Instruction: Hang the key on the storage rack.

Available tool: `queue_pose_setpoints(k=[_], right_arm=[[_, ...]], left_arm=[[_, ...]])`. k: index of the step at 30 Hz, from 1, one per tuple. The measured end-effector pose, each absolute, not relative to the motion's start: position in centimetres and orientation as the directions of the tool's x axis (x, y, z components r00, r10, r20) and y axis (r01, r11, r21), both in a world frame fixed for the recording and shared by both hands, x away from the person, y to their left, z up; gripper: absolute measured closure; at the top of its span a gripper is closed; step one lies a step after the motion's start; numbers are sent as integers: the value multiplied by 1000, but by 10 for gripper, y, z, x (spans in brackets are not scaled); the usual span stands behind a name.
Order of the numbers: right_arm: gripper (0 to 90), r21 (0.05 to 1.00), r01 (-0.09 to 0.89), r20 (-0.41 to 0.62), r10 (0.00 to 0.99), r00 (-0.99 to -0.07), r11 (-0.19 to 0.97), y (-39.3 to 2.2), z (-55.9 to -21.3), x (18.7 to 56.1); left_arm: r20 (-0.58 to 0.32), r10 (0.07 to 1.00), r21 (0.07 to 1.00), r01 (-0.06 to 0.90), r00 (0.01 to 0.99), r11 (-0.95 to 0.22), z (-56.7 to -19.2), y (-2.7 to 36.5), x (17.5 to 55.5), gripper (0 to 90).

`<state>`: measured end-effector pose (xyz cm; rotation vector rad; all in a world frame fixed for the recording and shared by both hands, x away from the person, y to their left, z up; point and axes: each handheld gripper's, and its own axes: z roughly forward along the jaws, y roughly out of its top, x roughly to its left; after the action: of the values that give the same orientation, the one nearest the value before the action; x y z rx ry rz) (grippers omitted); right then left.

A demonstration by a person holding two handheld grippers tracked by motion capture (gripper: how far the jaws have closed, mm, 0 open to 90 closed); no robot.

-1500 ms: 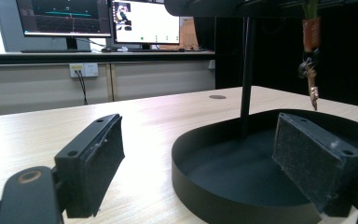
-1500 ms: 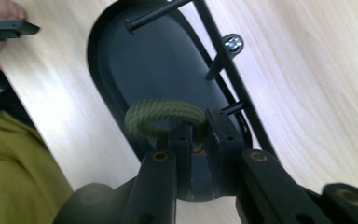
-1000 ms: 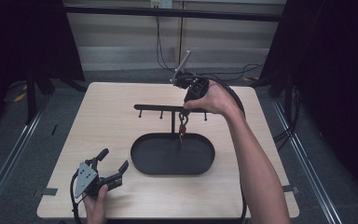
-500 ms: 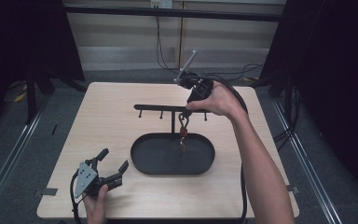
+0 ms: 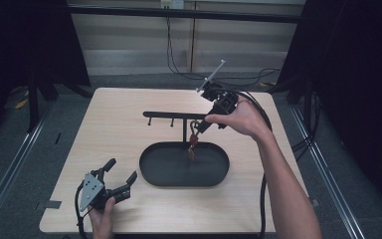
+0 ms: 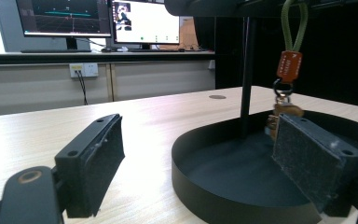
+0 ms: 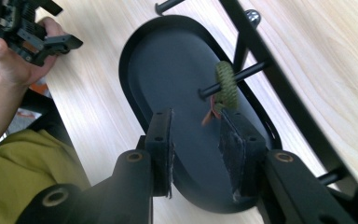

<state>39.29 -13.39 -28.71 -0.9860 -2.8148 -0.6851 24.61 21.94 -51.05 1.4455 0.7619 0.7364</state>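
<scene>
A key ring point(image 5: 193, 142) with a green loop point(image 7: 226, 84), an orange tag point(image 6: 289, 65) and keys hangs from a peg point(image 7: 247, 73) of the black rack point(image 5: 164, 114), over the black oval tray point(image 5: 209, 172). My right gripper point(image 5: 200, 128) hovers just right of the loop, tilted down toward it, and is open point(image 7: 196, 116). The loop sits beyond its fingertips, and whether the right jaw touches the tag I cannot tell. My left gripper point(image 5: 122, 170) rests open on the table at the front left, aimed at the tray point(image 6: 223, 177).
The rack's post point(image 6: 248, 70) rises from the tray's far side, and bare pegs hang along its bar to the left. The right gripper's cable point(image 5: 264, 149) trails down the table's right side. Monitors point(image 6: 65, 18) stand beyond the table.
My right gripper has drawn back a little up and to the right from the key ring, which stays hanging on its peg. The left gripper has not moved.
</scene>
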Motion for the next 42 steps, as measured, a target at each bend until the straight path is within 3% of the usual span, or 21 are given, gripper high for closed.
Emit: queue_pose_setpoints(k=[14,16,26,34,42], right_arm=[[637,523,598,227,576,-785,608,-157,-303,362],[591,550,598,216,592,-776,583,-158,-307,356],[525,677,518,194,552,-811,523,-164,-333,329],[494,780,450,150,568,-809,435,-166,-358,306],[390,830,428,130,622,-772,358,-175,-388,284]], left_arm=[[-9,819,1000,18,574,-1,-510,219,246,160],[-9,819,1000,18,574,-2,-510,220,246,160],[-13,818,1000,18,574,3,-511,219,246,160],[-12,817,1000,19,576,1,-511,219,246,160],[-11,820,1000,16,572,2,-510,219,246,160]])
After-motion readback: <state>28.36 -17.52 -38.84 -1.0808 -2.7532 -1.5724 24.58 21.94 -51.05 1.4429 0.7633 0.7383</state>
